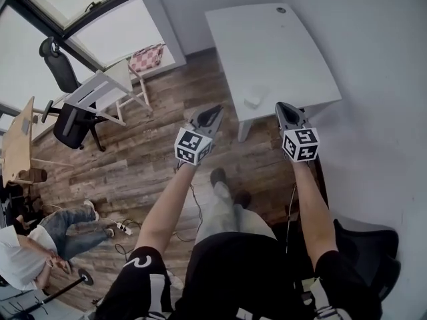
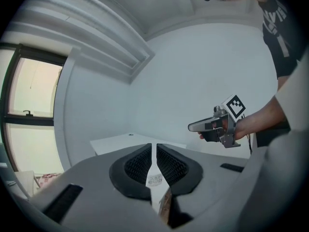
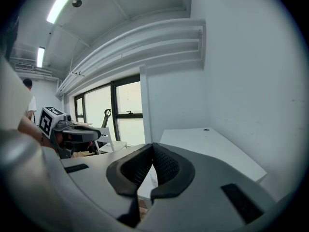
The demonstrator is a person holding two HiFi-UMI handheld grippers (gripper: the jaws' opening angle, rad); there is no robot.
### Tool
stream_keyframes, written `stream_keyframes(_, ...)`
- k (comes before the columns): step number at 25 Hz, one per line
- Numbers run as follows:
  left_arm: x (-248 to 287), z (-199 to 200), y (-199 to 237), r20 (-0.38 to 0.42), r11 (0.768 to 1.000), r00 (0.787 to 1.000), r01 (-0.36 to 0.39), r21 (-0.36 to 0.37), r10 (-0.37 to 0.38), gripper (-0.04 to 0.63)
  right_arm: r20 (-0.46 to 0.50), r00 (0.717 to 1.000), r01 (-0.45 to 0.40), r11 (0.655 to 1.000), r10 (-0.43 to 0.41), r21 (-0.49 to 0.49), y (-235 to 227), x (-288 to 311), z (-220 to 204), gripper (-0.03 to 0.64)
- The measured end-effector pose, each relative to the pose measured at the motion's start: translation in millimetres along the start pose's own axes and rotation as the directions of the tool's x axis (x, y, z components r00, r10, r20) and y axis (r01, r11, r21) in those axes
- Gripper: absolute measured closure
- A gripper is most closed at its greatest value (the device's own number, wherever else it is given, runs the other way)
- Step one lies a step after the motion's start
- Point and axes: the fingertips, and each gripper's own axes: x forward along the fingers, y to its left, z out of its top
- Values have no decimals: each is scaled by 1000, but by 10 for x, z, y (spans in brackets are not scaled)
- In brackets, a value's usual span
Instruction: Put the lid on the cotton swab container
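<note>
A small white object, the cotton swab container (image 1: 255,99), sits near the front edge of the white table (image 1: 280,45); I cannot tell its lid apart from it. My left gripper (image 1: 215,110) hovers over the floor just left of that edge, shut and empty. My right gripper (image 1: 284,107) hangs at the table's front right, also shut with nothing in it. In the left gripper view the shut jaws (image 2: 154,148) point at the table, and a bit of the printed container (image 2: 154,180) shows behind them. The right gripper view shows closed jaws (image 3: 152,148) before the table (image 3: 212,146).
Wood floor (image 1: 153,159) lies below the grippers. A white wall (image 1: 380,79) borders the table's right side. An office chair (image 1: 70,122), a white side table (image 1: 107,89) and a pink-cushioned stool (image 1: 147,59) stand at the left. Another person (image 1: 40,245) sits at the lower left.
</note>
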Motion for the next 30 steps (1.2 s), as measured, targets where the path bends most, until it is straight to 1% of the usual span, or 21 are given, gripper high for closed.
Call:
stream_keyframes(2,77,-101,-11,-10,1000,1000,22,-7,-22,560,-3,1000,-3,1000,3,-11,-17,60,-37,603)
stream_keyframes(10,473,-469,-45,-53,995,994,96,-29,-97,374,-5,999,-34,999,34,-19,-133,314,-241,603)
stream_keyframes(14,661,-680,-125,-83,986,983,160,-38,-162,297,-16,999,-47,999,47,-19,-156,424,-369,603)
stream_keyframes(20,919,-978,-147,-112,977,970,215,-11,-215,261,-13,997,-70,997,70,-20,-194,610,-493,603)
stream_keyframes(24,1110,-1144,-111,-114,968,962,250,0,-249,256,-7,997,-77,997,77,-20,-275,754,-587,603)
stream_keyframes(30,1380,-1359,-21,-123,956,949,292,6,-290,255,16,997,-76,997,75,10,-431,978,-712,603)
